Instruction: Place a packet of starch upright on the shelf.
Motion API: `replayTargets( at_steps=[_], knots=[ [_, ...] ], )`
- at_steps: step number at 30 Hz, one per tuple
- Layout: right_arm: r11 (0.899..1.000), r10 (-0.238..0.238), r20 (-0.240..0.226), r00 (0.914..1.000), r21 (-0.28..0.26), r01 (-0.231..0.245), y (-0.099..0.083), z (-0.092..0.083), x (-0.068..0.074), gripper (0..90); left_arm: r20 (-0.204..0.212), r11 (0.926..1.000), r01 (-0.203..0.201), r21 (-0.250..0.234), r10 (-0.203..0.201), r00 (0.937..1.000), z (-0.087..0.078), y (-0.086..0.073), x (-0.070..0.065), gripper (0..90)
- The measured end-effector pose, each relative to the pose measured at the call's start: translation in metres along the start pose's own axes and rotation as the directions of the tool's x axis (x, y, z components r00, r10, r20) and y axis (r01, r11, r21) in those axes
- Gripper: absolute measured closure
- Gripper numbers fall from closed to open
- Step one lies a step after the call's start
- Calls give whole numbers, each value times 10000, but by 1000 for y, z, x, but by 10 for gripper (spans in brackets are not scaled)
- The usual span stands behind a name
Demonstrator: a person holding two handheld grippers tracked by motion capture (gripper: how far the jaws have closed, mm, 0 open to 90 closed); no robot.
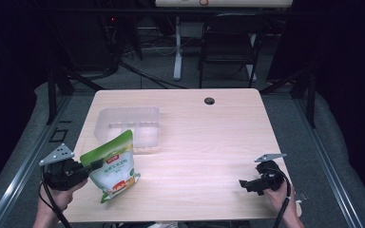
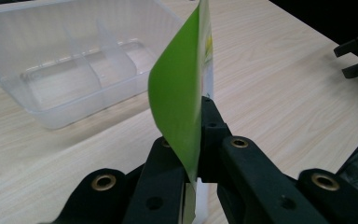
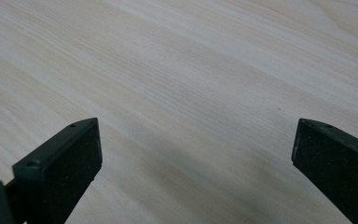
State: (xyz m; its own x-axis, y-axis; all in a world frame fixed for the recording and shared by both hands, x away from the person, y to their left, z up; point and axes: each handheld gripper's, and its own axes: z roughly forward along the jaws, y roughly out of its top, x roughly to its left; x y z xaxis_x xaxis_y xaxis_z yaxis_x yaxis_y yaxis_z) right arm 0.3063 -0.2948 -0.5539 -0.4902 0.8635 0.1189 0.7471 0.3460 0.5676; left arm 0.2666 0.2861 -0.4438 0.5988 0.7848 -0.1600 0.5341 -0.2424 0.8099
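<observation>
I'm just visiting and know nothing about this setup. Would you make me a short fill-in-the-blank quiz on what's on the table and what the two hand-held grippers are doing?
1. The left hand-held gripper is shut on the edge of a green and white ____.
2. The clear plastic container behind the bag holds ____.
3. The right hand-held gripper has its jaws ____, over bare wood.
4. The table top is made of light ____.

Missing words: bag; nothing; open; wood
</observation>
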Motion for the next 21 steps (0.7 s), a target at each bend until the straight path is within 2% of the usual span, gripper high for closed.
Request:
replayTargets(
  at_steps=[3,7,14,21],
  knots=[
    [10000,57,67,10000,-22,-57,-1,-1,-2,12,-46,10000,2,12,-2,10000,-1,3,2,900],
    [10000,22,67,10000,-38,-22,0,1,0,11,-284,9998,-201,63,202,9994,-5,9,3,900],
    [10000,-21,49,10000,-33,21,0,1,1,11,-389,9992,-364,161,370,9986,-8,19,5,900],
    [9999,-97,25,10000,35,96,1,1,1,11,-493,9987,-502,43,504,9975,-13,31,6,900]
  ],
)
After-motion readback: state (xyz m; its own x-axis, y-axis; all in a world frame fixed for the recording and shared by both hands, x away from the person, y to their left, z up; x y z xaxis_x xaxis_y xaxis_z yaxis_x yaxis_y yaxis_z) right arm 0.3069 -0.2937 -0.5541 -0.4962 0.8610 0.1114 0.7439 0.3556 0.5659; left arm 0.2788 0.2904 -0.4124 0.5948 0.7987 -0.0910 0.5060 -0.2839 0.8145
